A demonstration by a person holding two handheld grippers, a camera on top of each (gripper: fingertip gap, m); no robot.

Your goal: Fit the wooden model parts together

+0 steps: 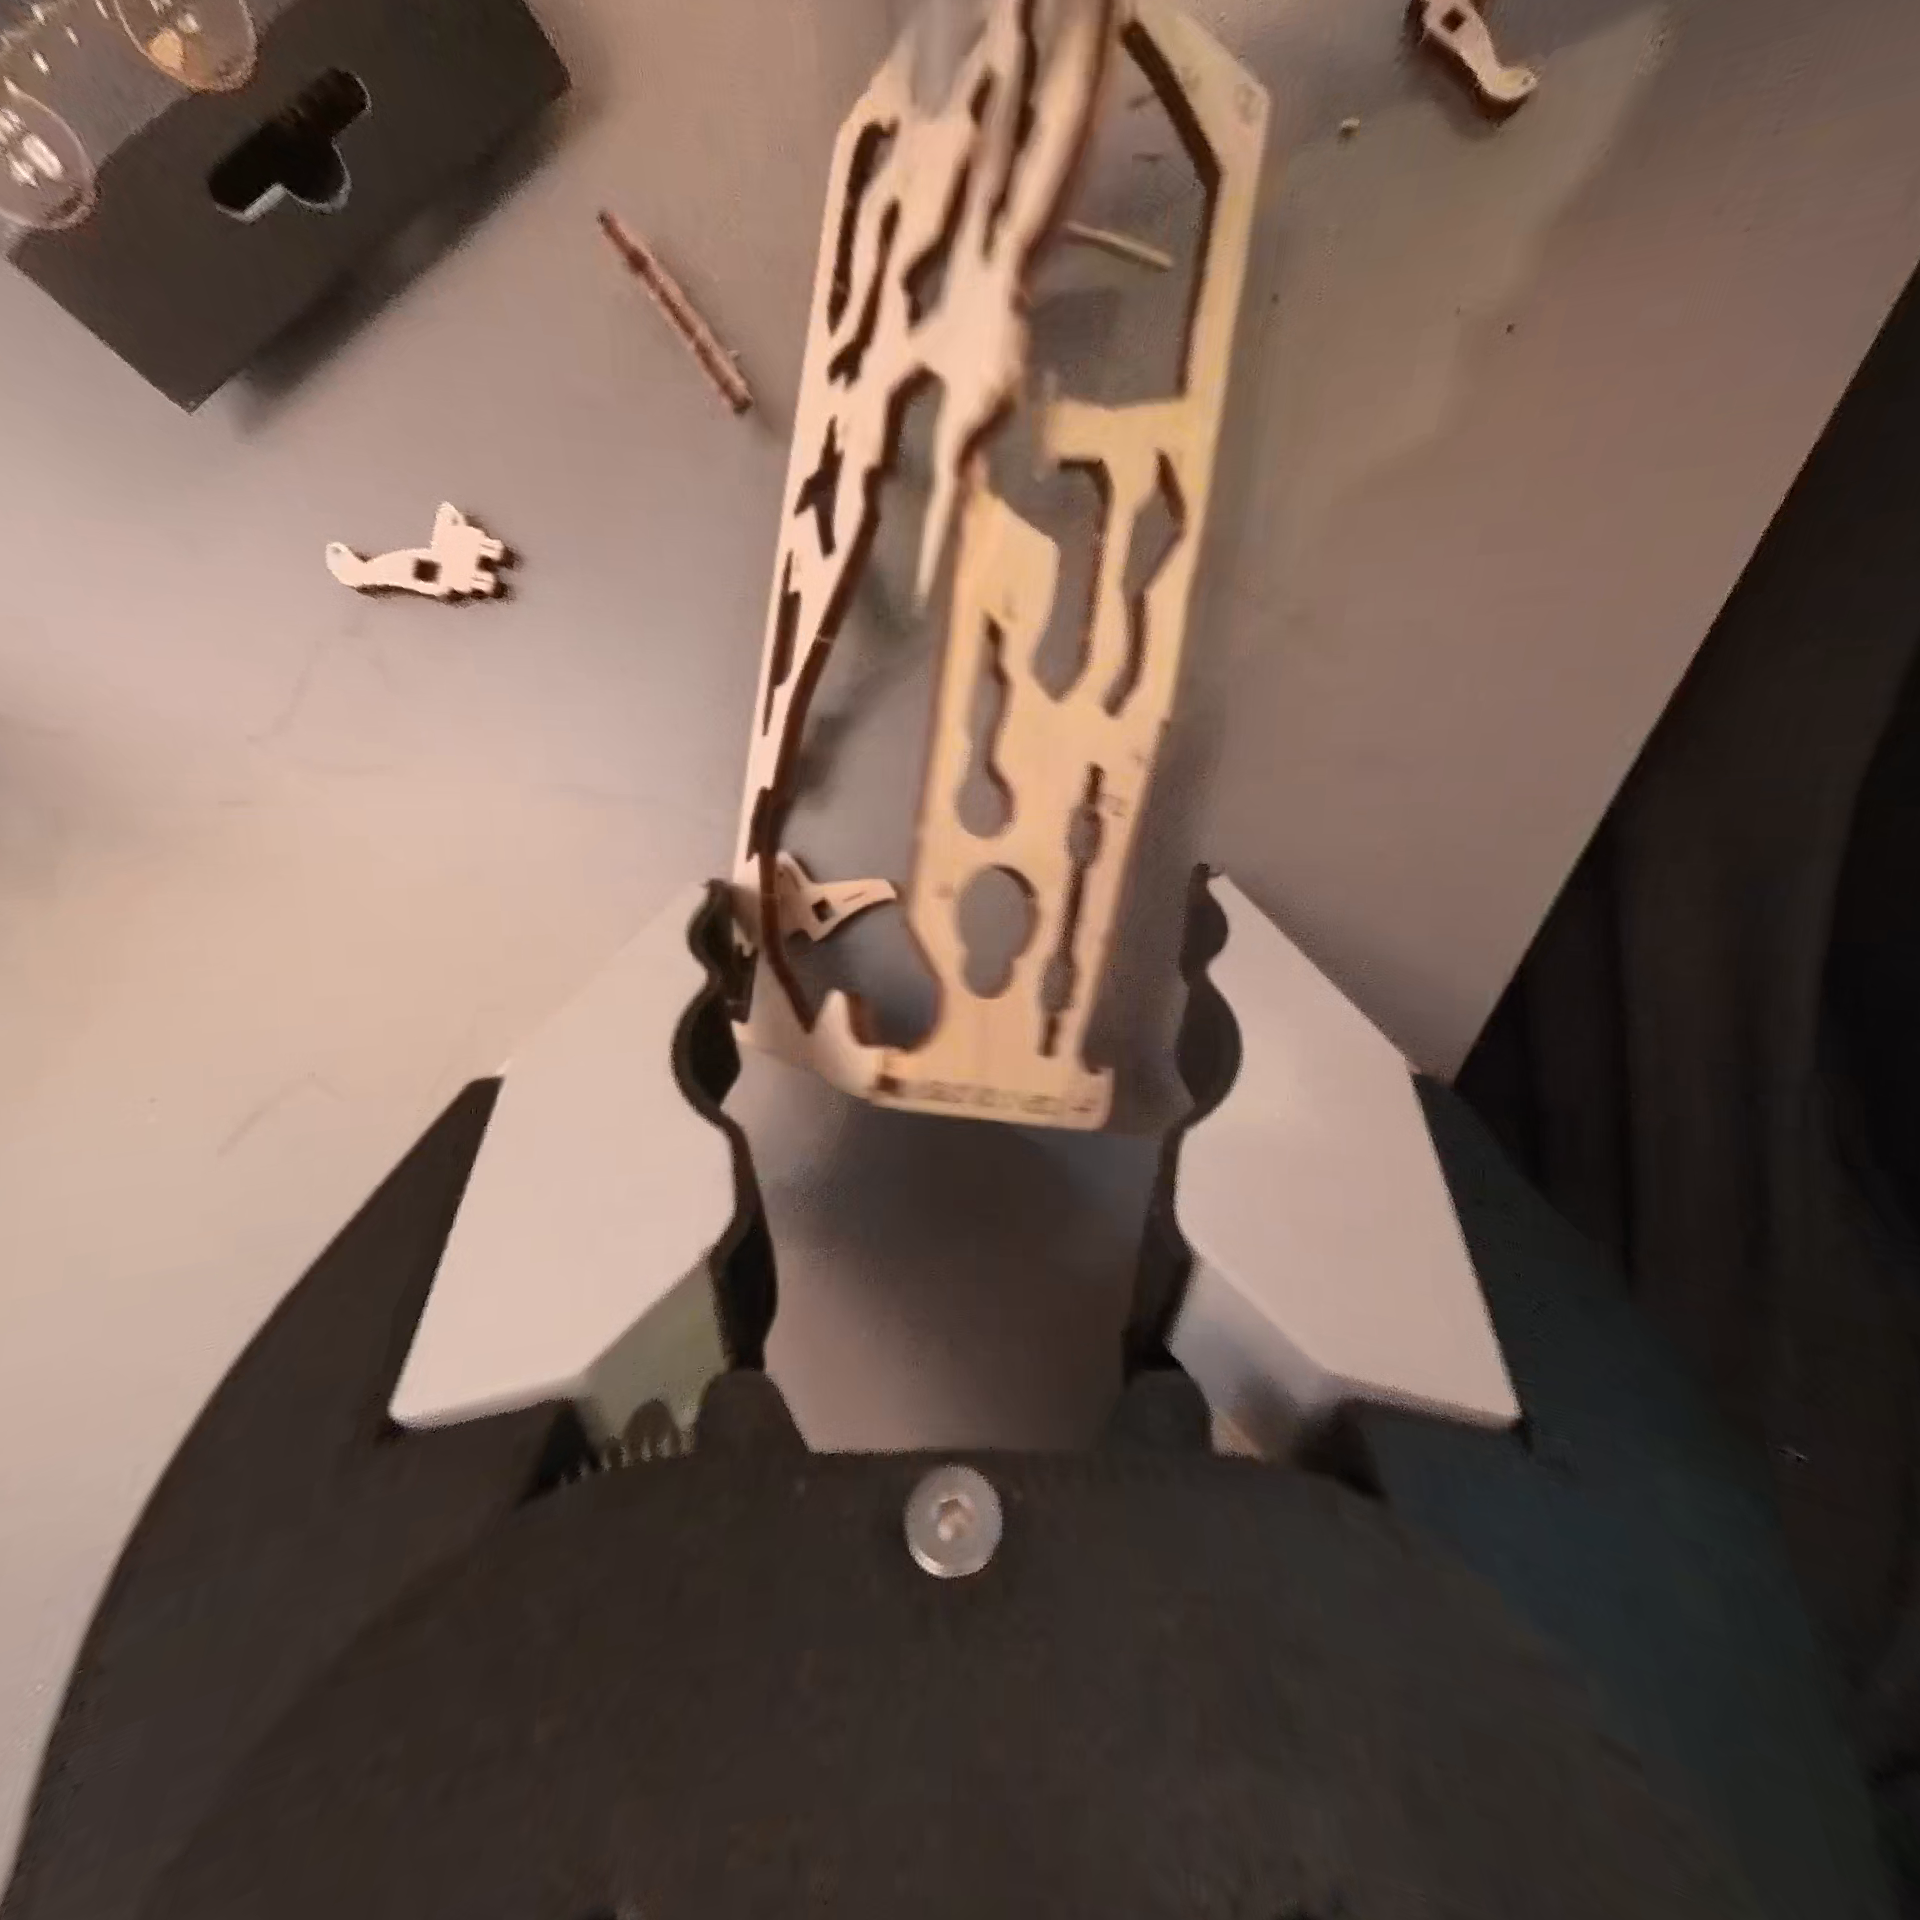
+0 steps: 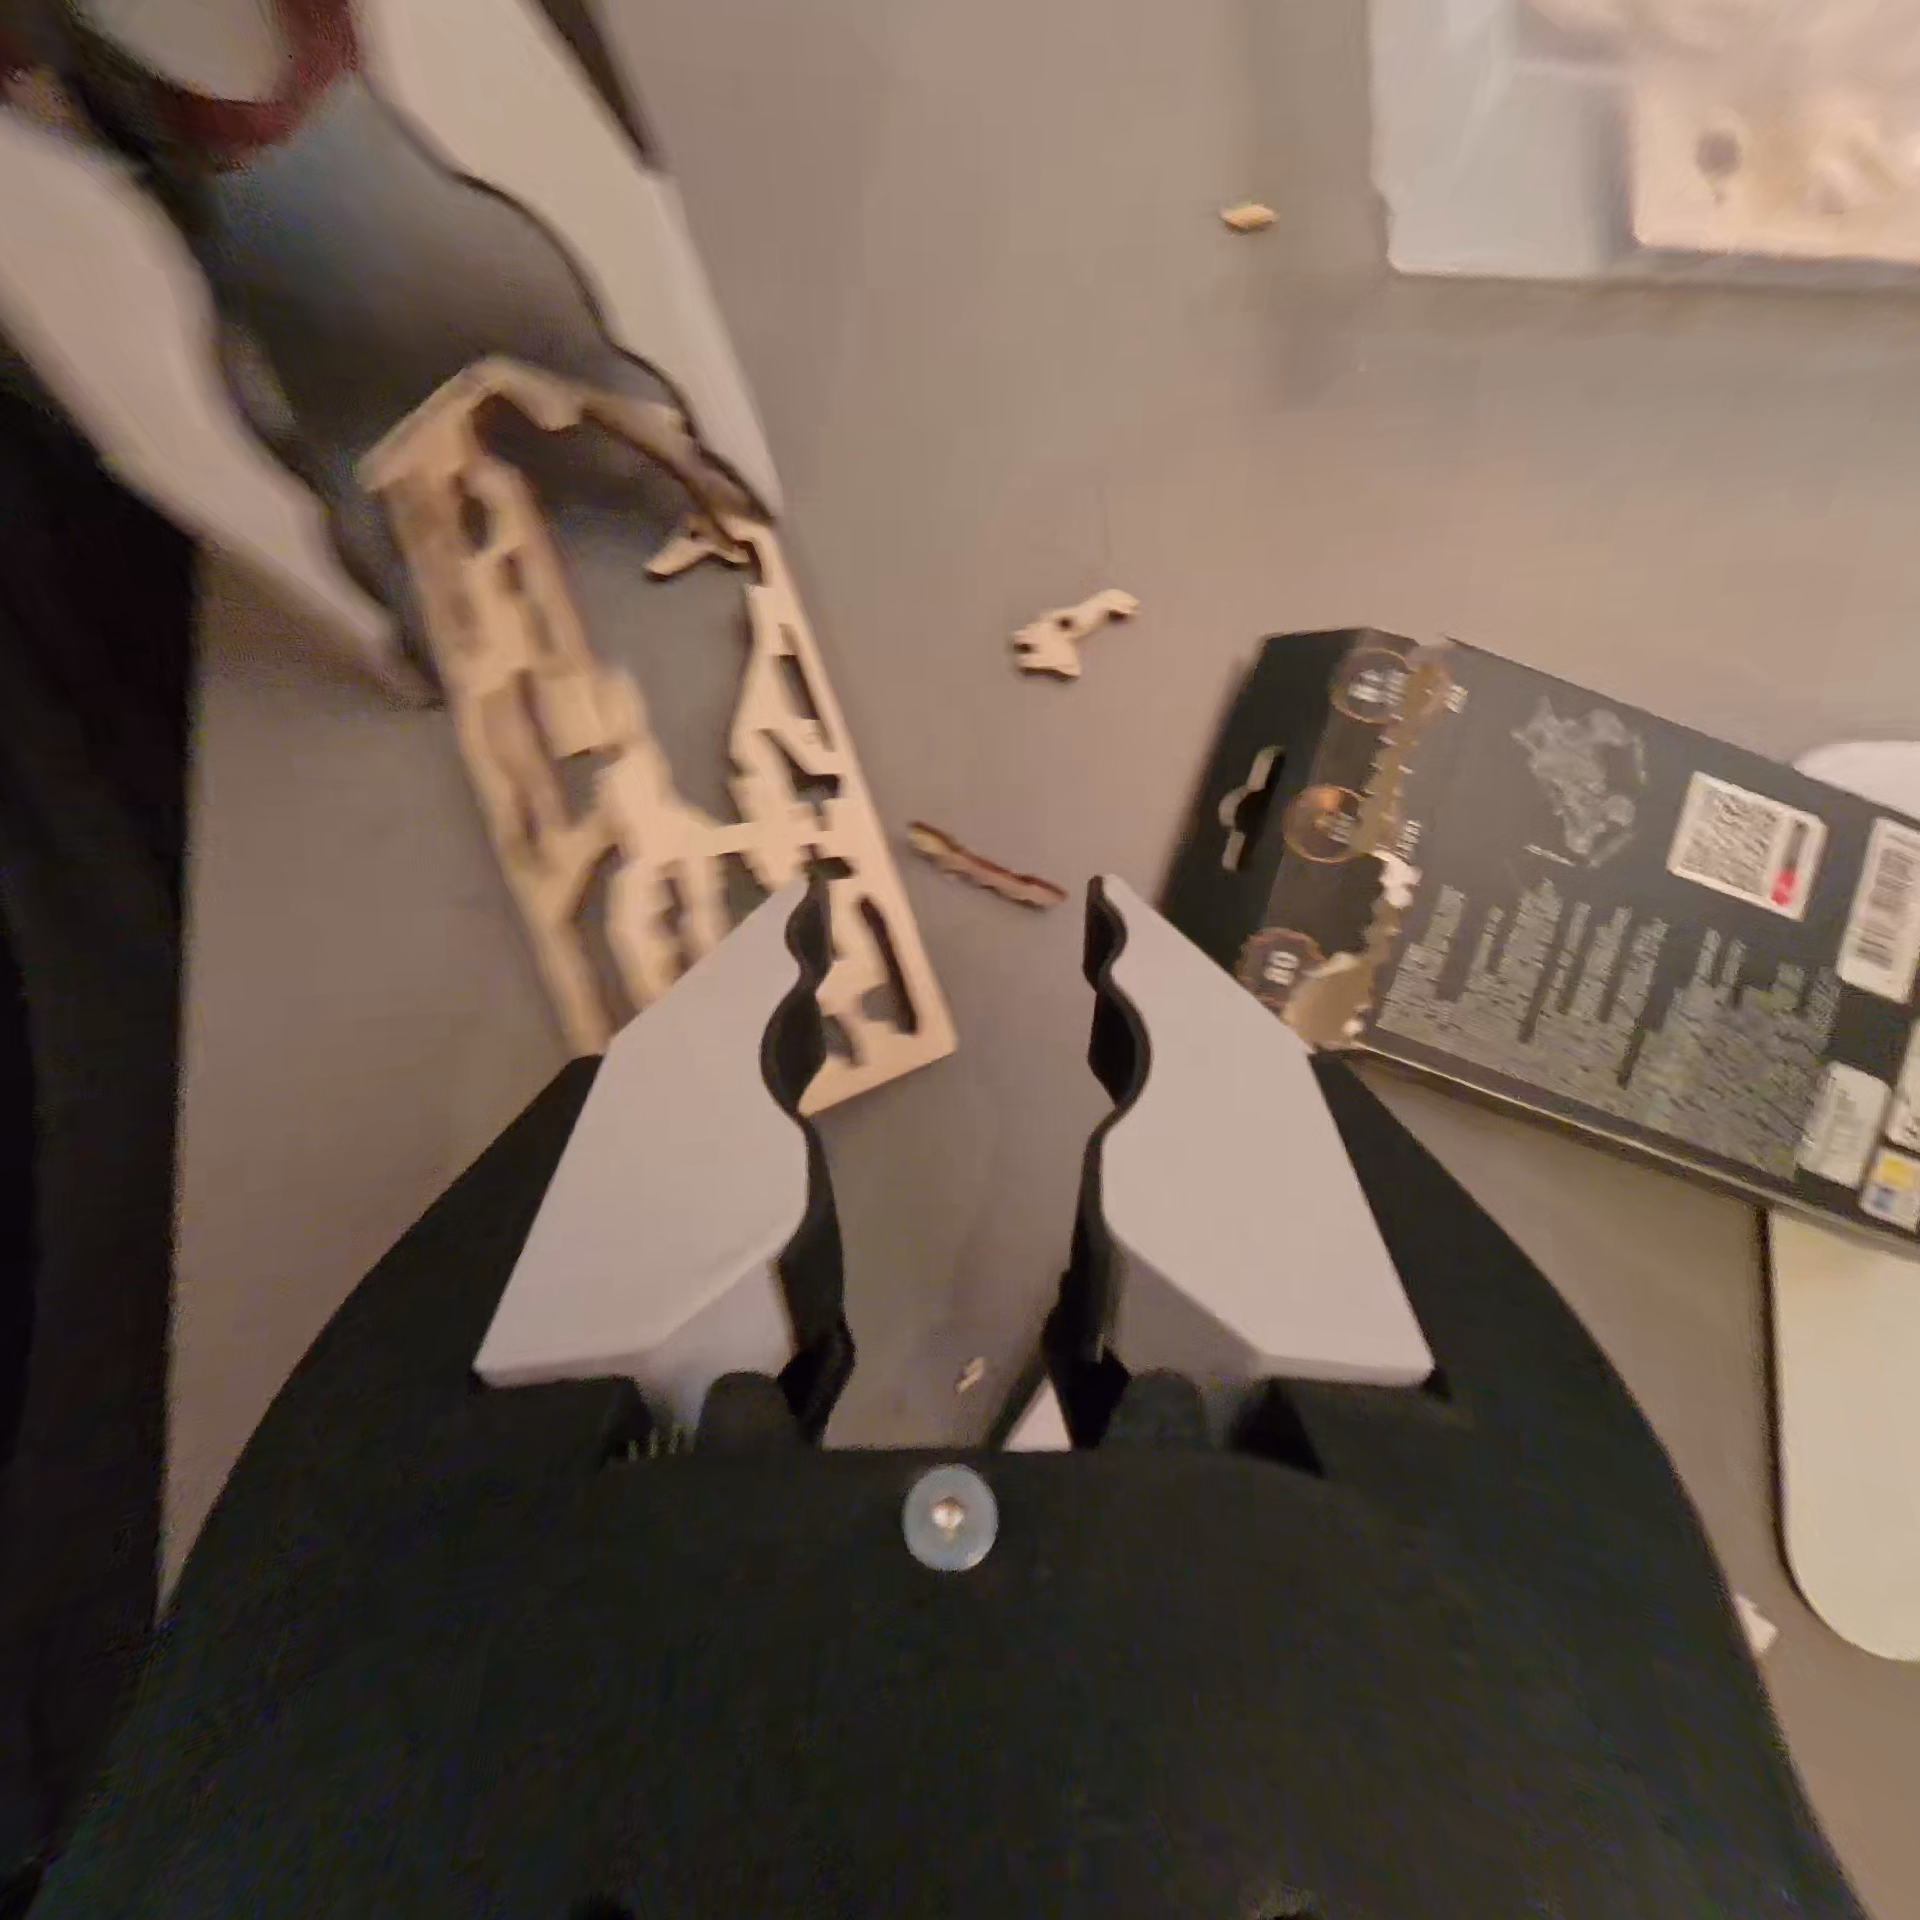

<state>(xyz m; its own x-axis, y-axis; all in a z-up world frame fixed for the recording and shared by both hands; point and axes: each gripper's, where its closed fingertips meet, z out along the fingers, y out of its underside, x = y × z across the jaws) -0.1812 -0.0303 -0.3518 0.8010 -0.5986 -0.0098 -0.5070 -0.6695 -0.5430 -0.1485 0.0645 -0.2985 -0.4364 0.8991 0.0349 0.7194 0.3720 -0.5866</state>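
Note:
A pale wooden parts sheet (image 1: 1049,665) with many cut-out holes lies on the grey table (image 1: 312,831). Its near end sits between the fingers of my left gripper (image 1: 961,925), which is open. The left finger (image 1: 717,966) touches the sheet's corner and a gap shows at the right finger. A small loose part (image 1: 831,904) hangs at that corner. My right gripper (image 2: 951,899) is open and empty over the table, at the sheet's other end (image 2: 644,790). A dark wooden strip (image 2: 987,873) lies just beyond its tips. The left gripper (image 2: 520,416) also shows, blurred, at the upper left.
Loose wooden parts (image 1: 416,566) (image 2: 1070,634) and a brown stick (image 1: 675,312) lie on the table. A black printed box (image 2: 1558,935) lies to the right, a clear container (image 2: 1662,135) behind it, a white object (image 2: 1829,1403) at the right edge. Dark fabric (image 1: 1714,831) lies past the table's edge.

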